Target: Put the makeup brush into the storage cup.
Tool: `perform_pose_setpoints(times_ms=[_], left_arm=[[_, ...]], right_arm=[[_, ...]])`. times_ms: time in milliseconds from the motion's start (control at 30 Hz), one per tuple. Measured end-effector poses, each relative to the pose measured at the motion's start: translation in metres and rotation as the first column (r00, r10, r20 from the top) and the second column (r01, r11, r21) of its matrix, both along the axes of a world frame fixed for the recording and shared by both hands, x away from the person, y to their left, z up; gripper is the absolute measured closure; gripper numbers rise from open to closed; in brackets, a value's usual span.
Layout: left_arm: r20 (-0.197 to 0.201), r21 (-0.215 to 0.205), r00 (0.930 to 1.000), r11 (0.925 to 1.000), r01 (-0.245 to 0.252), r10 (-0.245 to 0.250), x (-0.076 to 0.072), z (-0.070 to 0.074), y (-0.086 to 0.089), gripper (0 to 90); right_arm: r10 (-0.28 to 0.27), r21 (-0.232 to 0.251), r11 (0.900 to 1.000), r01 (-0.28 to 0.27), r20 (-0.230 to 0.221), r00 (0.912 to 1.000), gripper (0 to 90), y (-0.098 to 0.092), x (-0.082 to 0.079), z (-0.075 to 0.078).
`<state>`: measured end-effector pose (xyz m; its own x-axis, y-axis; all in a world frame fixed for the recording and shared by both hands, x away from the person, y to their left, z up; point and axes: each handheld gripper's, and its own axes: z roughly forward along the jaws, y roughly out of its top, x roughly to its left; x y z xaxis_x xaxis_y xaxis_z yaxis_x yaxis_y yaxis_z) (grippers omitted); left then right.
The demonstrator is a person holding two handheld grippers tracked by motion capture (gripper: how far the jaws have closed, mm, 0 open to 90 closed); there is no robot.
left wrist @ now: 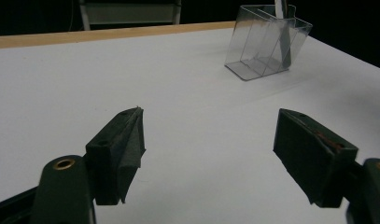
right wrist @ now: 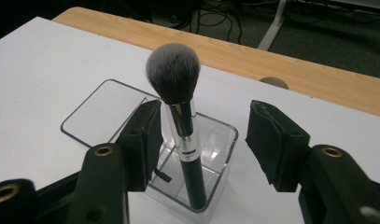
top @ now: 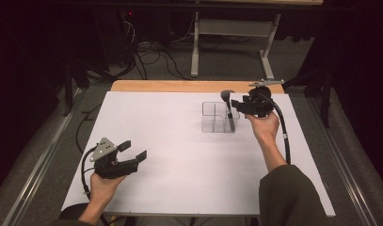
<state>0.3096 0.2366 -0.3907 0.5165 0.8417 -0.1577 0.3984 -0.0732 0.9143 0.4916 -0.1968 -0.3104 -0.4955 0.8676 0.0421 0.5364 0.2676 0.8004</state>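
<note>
A makeup brush (right wrist: 178,126) stands upright in a clear plastic organizer (top: 219,117), in the compartment at the organizer's right end, its dark handle reaching the floor of the box and its fluffy grey head rising well above the rim. The organizer sits on the white table (top: 179,141), toward the far edge and right of the middle.

The right gripper (right wrist: 204,135) hangs just above the organizer with its jaws wide apart, one on each side of the brush; the shiny metal collar lies close to the left-hand jaw in the right gripper view, but nothing is clamped. The left gripper (top: 130,153) rests well away from the organizer, near the person's side of the table, its jaws also wide and empty.

The brush looks light and stiff along handle and collar, soft only at the bristles. The collar is polished and probably slippery, so the matte black handle just below it seems the better place to take hold; squeezing the bristles would splay them and give no firm hold. The organizer is likely light, rigid and brittle-looking, and may tip or slide if the brush drags against its wall.
</note>
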Motion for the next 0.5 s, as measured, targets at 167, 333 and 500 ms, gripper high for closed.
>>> perform_pose_setpoints(times_ms=[167,333,500], left_arm=[[0.000,0.000,1.0000,1.0000,0.001,-0.001,-0.0001,0.0001,0.0001,24.8],[-0.002,0.000,1.0000,1.0000,0.001,-0.001,0.0001,-0.0001,-0.0003,24.8],[-0.002,0.000,1.0000,1.0000,0.000,0.000,0.0002,-0.0001,0.0000,24.8]], right_arm=[[0.007,-0.001,1.000,-0.007,0.001,1.0000,46.0,0.0014,-0.0029,0.0022],[0.028,-0.001,1.000,-0.028,0.004,0.9996,44.4,0.0013,-0.0054,0.0037],[0.032,0.004,0.999,-0.032,0.009,0.9995,44.2,0.0003,-0.0085,0.0060]])
